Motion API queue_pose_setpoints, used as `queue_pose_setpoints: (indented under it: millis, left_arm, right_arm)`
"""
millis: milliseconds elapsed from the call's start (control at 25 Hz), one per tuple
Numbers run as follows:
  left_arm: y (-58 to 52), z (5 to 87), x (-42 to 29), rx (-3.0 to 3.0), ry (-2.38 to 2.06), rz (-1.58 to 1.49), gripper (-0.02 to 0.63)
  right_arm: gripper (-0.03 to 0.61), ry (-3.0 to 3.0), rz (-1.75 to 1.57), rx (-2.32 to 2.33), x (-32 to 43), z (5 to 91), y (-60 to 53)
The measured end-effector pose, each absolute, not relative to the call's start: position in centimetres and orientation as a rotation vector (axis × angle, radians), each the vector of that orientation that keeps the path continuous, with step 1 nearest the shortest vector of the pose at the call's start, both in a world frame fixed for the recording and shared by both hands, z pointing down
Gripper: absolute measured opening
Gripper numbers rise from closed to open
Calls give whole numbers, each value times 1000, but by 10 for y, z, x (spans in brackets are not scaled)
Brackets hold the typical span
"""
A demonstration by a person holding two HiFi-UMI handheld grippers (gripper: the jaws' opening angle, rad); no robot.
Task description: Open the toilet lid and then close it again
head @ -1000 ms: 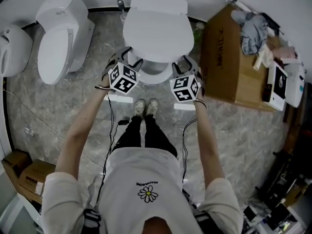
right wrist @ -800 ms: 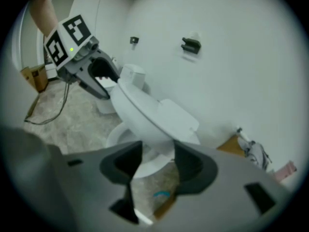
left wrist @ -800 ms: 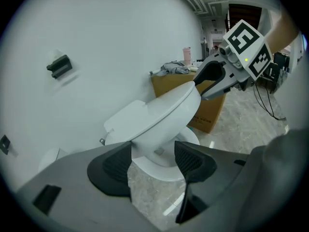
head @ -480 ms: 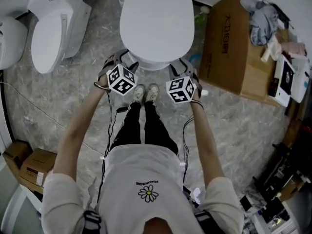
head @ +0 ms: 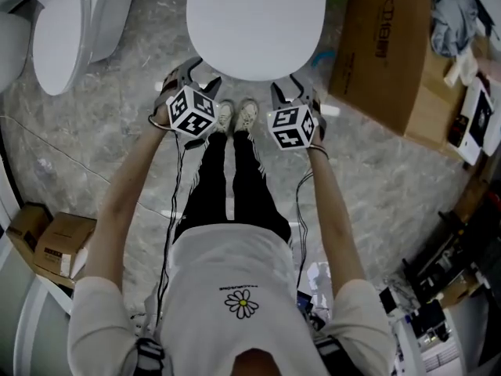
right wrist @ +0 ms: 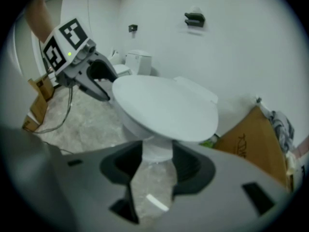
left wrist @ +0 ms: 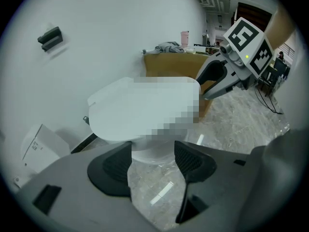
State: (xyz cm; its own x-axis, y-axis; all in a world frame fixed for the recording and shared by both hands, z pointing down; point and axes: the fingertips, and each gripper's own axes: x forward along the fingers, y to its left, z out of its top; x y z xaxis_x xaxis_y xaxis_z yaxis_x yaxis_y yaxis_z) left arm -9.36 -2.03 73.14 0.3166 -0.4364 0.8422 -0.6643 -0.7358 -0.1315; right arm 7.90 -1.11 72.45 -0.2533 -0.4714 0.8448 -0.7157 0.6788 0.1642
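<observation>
The white toilet stands at the top middle of the head view, its lid [head: 257,22] lying flat and closed. My left gripper [head: 194,75] hangs at the lid's front left edge, and my right gripper [head: 293,86] at its front right edge. Neither touches the lid as far as I can see. In the left gripper view the open gripper [left wrist: 153,157] has only floor and the toilet's base between its fingers, under the lid [left wrist: 140,110]. The right gripper [right wrist: 157,161] is open too, just below the lid's front rim [right wrist: 164,108], gripping nothing.
A second white toilet [head: 66,22] stands at the upper left. A large cardboard box [head: 387,53] with cloth and packages on it sits close on the right. Small boxes [head: 47,241] lie at the lower left. The person's shoes [head: 235,116] are just before the bowl, with cables trailing across the floor.
Both grippers have sunk together from beside the lid's front to just below its front edge. The head view has tipped down and closer. The lid stays closed.
</observation>
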Motion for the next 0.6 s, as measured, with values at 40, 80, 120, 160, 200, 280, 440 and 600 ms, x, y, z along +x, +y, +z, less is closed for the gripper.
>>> queue_pose_setpoints:
  millis: [40,80,120,160,200,280,440,600]
  left_arm:
    - [-19,736,-94,2340,-1005,1381,287]
    - [-17,741,-95,2338,-1009,1382,287]
    - [-16,746,-95,2337,-1011,1384,287]
    - [-14,751,-95,2334,-1010,1385,287]
    - [-13,756,-95,2329,-1007,1385,287]
    - [-11,766,-95,2319,-993,1387,287]
    - [-5,786,-99,2315,-949,1419,287]
    - [-4,806,-100,2312,-924,1436,287]
  right_arm:
    - [209,-1907,334,930,78,730,-10]
    - [209,-1905,353,930,78,735,-8]
    - [209,-1901,369,928,78,740,-6]
    - [209,-1897,380,924,78,746,-4]
    - [209,-1893,388,920,78,751,-3]
    - [209,-1886,399,914,78,760,-1]
    - [207,-1877,423,911,76,781,4]
    - [199,-1869,444,929,75,801,3]
